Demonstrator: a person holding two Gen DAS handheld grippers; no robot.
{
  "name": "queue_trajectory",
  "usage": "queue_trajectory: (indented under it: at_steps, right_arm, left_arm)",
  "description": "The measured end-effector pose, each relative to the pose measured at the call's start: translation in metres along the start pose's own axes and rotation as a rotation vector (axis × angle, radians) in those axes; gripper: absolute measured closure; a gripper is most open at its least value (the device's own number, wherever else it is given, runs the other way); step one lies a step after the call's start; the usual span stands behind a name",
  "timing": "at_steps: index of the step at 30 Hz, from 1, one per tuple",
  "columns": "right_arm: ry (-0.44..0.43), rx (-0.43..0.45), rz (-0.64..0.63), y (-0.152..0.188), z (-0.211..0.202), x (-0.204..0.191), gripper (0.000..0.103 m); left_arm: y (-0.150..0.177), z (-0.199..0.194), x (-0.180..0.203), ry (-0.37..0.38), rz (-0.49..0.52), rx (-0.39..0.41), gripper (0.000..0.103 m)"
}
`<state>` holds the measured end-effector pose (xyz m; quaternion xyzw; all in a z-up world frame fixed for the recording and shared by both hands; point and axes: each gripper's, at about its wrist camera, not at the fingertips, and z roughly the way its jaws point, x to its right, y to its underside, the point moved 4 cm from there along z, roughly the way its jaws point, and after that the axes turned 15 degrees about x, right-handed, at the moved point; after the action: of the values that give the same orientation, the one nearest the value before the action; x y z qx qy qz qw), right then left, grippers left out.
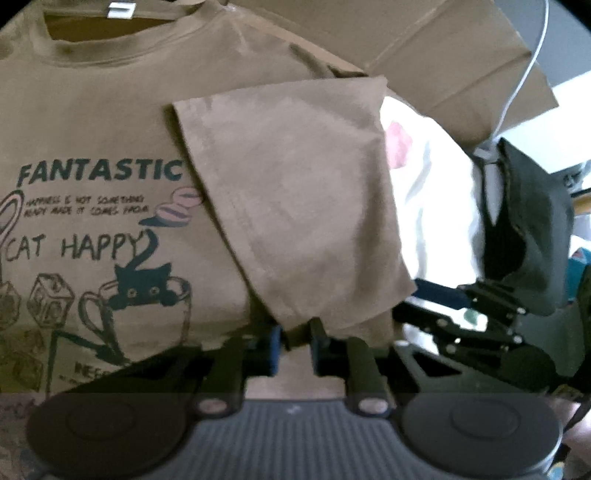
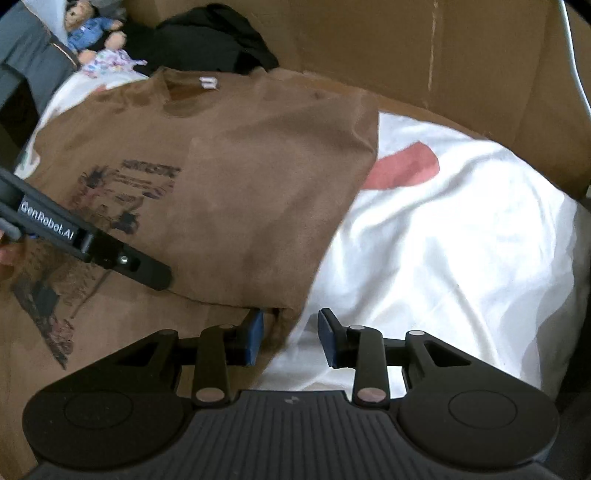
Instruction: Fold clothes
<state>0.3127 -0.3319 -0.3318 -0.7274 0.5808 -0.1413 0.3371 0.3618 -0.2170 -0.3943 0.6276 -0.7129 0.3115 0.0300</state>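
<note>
Our left tongs (image 1: 294,341) pinch the hem of the sleeve (image 1: 295,199), which lies folded across the brown shirt (image 1: 92,122). Our right tongs (image 2: 291,334) stand open and hold nothing, their left pad (image 2: 255,334) at the sleeve's edge. We see the shirt lying front up on a white sheet (image 2: 461,240), with cardboard (image 2: 443,55) behind.

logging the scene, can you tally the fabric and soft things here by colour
brown: 1, the t-shirt with the cat print, its sleeve folded in
white: 1, the sheet with a red patch, under the shirt
black: 1, the bundle of cloth at the back
blue-dressed: 1, the stuffed doll
total: 4
</note>
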Motion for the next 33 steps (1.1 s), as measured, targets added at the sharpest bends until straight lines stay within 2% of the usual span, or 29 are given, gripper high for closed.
queue_trajectory:
  at_steps: [3,7,10,13,15,24,28,33]
  right_arm:
    - [0.013,-0.003,0.021,0.003,0.003,0.002,0.078]
    - [0.024,-0.006,0.034,0.008,0.004,0.003,0.08]
    - [0.031,-0.015,0.019,0.009,0.003,0.001,0.08]
    - [0.04,-0.027,-0.003,0.008,0.0,-0.001,0.079]
    - [0.04,-0.031,0.011,0.006,-0.005,0.001,0.077]
    - [0.042,0.037,0.004,-0.018,-0.023,0.007,0.077]
    - [0.064,0.091,0.027,-0.039,-0.025,0.016,0.076]
    - [0.078,0.115,0.056,-0.05,-0.02,0.024,0.071]
  left_arm:
    - [0.002,-0.002,0.002,-0.015,0.023,0.004,0.097]
    - [0.007,-0.003,0.0,-0.029,0.031,-0.011,0.096]
    - [0.013,-0.006,-0.003,-0.035,0.04,-0.055,0.092]
    - [0.017,-0.011,-0.002,-0.045,0.081,-0.076,0.084]
    - [0.01,-0.021,-0.005,-0.051,0.088,-0.048,0.077]
    - [-0.044,-0.049,-0.027,-0.091,0.087,0.13,0.067]
    - [-0.061,-0.05,-0.036,-0.124,0.097,0.18,0.065]
    - [-0.076,-0.043,-0.043,-0.145,0.131,0.22,0.065]
